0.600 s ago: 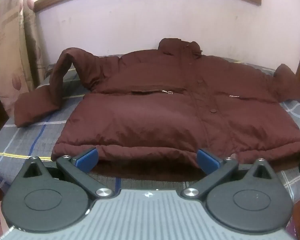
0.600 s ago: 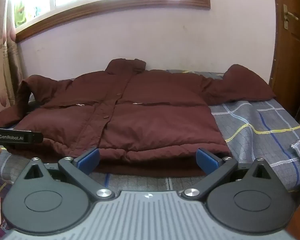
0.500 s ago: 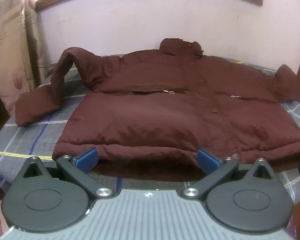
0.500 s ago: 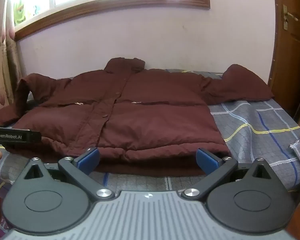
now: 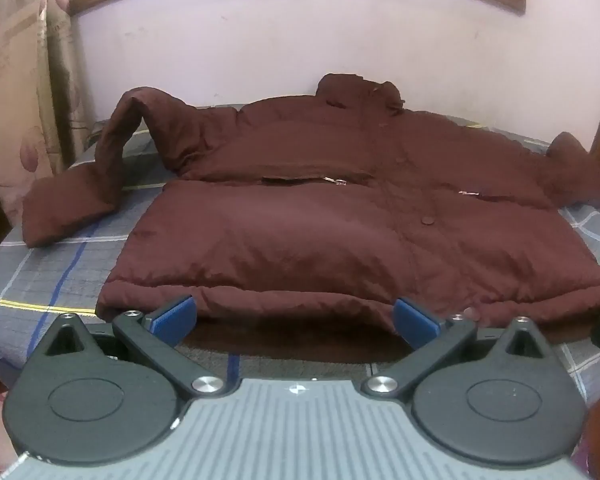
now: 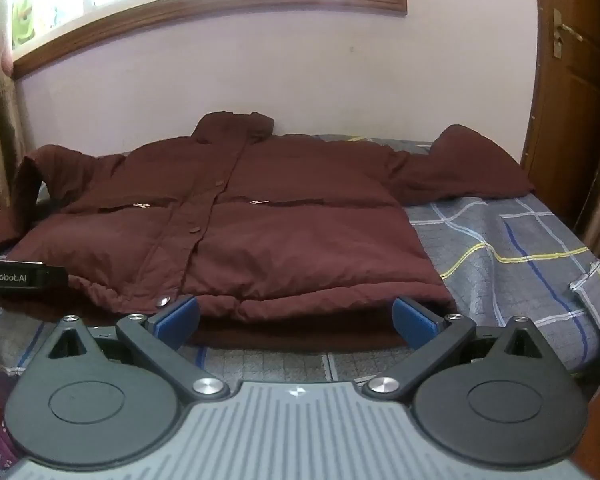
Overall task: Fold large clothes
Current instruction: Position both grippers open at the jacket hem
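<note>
Nothing folded yet: jacket (image 5: 340, 216) lay flat on the bed (image 6: 520, 264) at 12 o'clock, both grippers' fingers (image 5: 172, 316) spread, empty.

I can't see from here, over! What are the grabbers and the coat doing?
Left gripper open, right gripper open, both empty. Jacket spread unfolded on bed. Nothing blocking.

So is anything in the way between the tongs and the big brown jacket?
Nothing visible. Both the left tongs and right tongs stand open just in front of the jacket's bottom hem, with only bare checked bedsheet between.
</note>
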Action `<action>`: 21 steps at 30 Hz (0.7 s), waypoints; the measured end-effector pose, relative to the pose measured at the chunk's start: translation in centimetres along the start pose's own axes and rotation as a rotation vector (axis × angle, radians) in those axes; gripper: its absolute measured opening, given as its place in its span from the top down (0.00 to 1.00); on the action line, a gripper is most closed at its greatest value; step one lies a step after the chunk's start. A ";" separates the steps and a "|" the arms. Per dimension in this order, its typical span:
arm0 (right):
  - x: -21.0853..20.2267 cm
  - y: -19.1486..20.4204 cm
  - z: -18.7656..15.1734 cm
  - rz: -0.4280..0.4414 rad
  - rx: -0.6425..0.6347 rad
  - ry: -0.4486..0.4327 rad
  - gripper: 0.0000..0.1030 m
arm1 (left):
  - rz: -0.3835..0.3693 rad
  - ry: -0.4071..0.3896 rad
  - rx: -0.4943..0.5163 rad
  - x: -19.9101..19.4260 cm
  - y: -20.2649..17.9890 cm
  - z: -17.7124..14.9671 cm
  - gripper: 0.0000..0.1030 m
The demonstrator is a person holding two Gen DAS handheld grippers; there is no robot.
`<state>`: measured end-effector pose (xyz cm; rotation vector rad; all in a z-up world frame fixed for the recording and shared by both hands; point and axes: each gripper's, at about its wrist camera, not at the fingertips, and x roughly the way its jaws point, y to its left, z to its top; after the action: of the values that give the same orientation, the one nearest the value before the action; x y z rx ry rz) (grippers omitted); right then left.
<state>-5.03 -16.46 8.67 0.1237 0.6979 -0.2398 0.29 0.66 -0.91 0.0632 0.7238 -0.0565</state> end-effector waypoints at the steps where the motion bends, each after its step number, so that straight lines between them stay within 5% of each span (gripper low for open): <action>1: 0.0 -0.1 0.0 0.001 0.011 -0.003 0.00 | -0.002 -0.002 -0.001 0.0 0.0 0.0 0.00; 21: 0.6 0.9 -0.2 0.070 -0.006 0.002 0.00 | 0.027 0.020 0.004 0.9 0.5 0.4 0.00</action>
<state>-4.44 -15.67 8.14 0.1427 0.6951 -0.1711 1.20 1.07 -1.19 0.0771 0.7424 -0.0316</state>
